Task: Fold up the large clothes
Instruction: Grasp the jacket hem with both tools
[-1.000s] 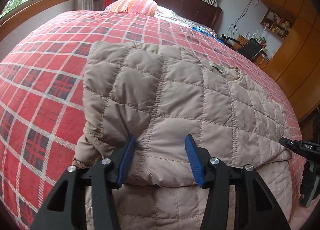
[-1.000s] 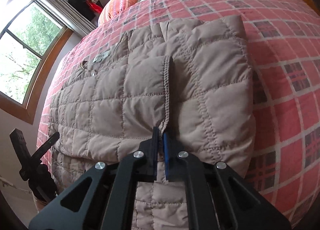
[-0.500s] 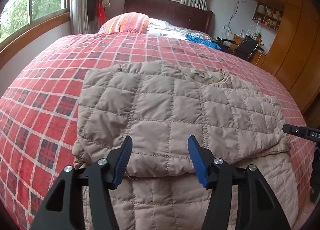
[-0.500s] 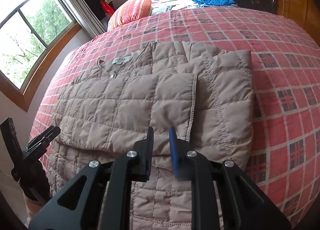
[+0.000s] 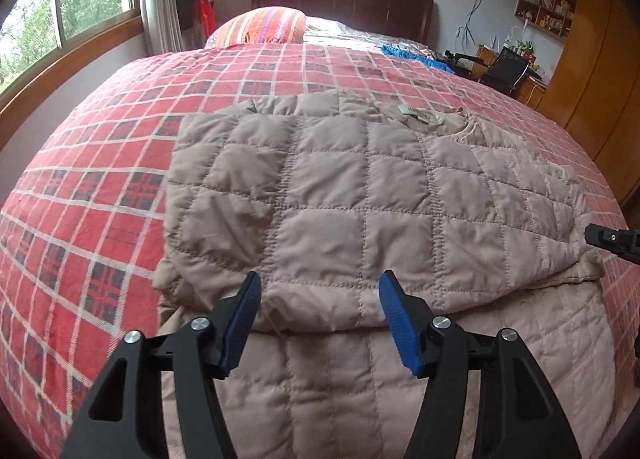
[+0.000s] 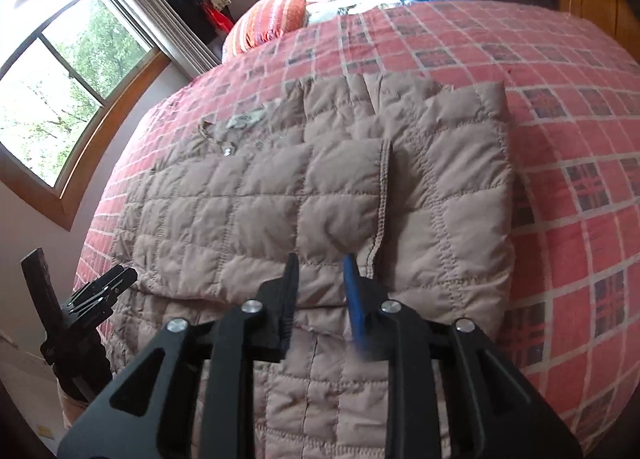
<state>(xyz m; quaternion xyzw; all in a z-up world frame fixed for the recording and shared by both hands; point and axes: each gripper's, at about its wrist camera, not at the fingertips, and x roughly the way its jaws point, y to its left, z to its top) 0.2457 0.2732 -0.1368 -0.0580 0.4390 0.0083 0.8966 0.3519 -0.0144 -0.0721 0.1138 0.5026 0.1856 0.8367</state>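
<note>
My left gripper is spread wide and my right gripper slightly parted, both empty, just short of the quilted beige jacket. It lies partly folded on the red plaid bedspread, its near hem cut off behind my tools. Beyond sits a striped pillow.

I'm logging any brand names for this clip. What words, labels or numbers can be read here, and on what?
None can be read.
Neck label of the beige quilted jacket: print too small and blurred.
Items on the wall shelf: too small to read.
</note>
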